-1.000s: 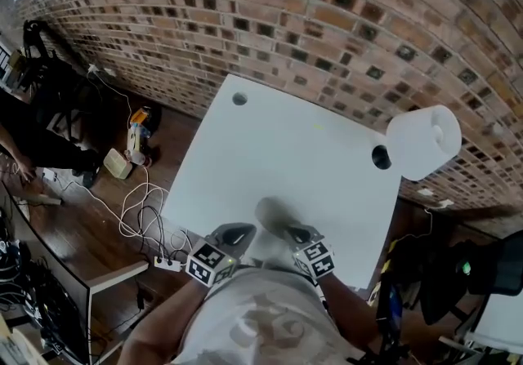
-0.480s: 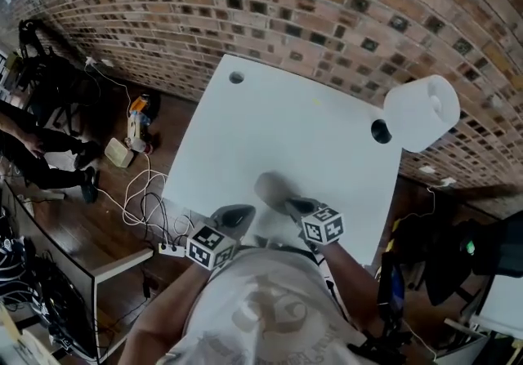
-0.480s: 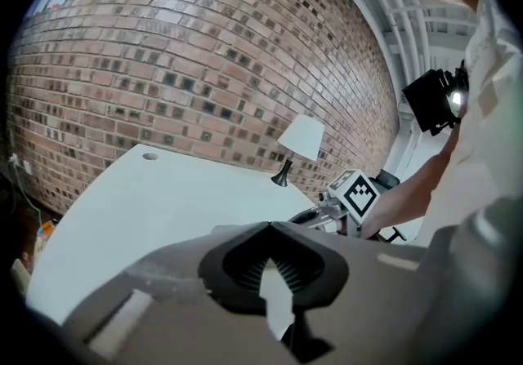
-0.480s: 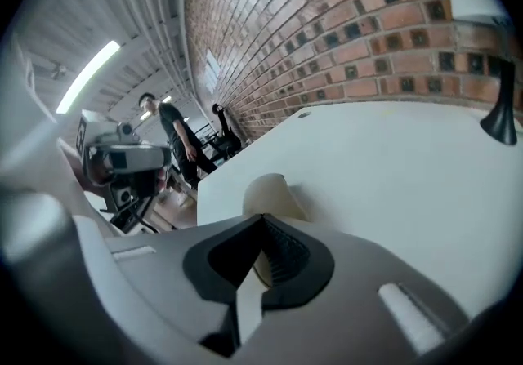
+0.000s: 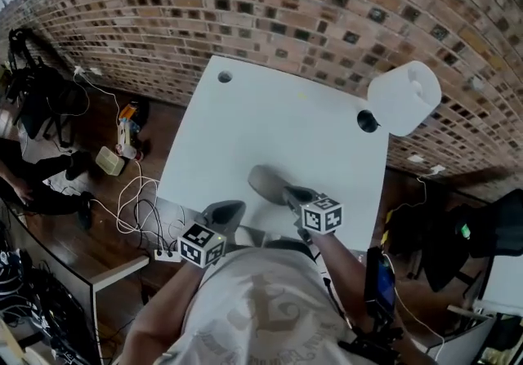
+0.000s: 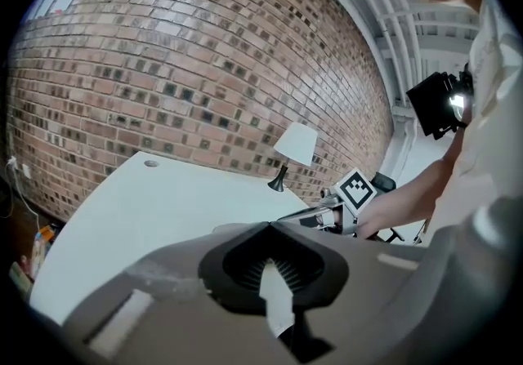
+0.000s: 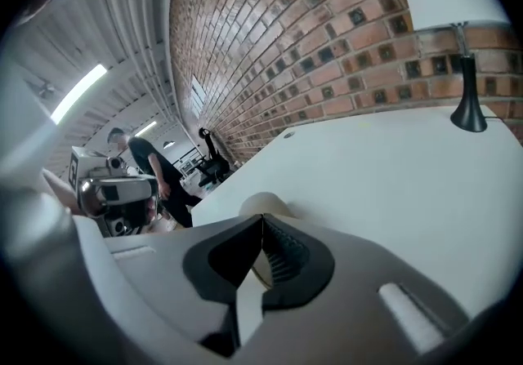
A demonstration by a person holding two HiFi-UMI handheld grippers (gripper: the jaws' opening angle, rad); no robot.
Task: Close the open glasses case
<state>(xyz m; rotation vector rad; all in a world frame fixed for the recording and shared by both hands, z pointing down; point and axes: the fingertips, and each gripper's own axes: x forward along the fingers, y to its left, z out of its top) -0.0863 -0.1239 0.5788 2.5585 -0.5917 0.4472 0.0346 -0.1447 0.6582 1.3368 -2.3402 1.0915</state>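
– head view: your two forearms come up from the bottom edge, bent in toward each other, and both grippers sit over the near edge of the white table (image 5: 270, 118). your left gripper (image 5: 227, 211) points up and a little right, with its marker cube low by your wrist.
– your right gripper (image 5: 294, 192) angles up and left, its cube tipped so two marker faces show. its tips are at the near right end of the glasses case (image 5: 261, 182). whether they touch it, i cannot tell from up there.
– in the left gripper view your jaws are clenched, tips meeting, and only bare table shows through the hollow behind them. they grasp nothing.
– same on your right: the right gripper view shows the jaws pressed together and empty, rolled a bit to one side. the case's rounded end rises just past the tips.
– the case lies flat on the table's near half, between your two grippers but closer to the right one. it is well apart from the lamp (image 5: 404, 98) at the far right corner.
– it looks like one smooth, pale grey-beige oval shell. from your right gripper it reads as a low dome, and the lid's seam is too small to make out in any view.
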